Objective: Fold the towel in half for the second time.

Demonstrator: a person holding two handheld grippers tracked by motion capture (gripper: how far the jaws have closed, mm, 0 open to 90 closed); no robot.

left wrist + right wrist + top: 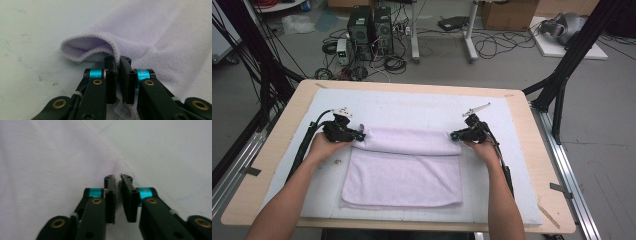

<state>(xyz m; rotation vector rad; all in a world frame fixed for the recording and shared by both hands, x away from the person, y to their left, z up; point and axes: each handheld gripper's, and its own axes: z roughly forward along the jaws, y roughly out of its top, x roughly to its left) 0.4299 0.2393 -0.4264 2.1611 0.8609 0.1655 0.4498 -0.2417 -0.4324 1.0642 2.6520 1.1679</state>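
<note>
towel [404,170] stretched lengthwise between left gripper [360,134] and right gripper [454,135], both clamped on its fold ends.

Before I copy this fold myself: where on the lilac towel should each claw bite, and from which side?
Grip the towel at the two ends of its raised far fold, coming in from outside, as here: the left claw pinches the hemmed left end, the right claw the right end. The doubled edge stands up off the mat, giving the jaws something to close on.
</note>
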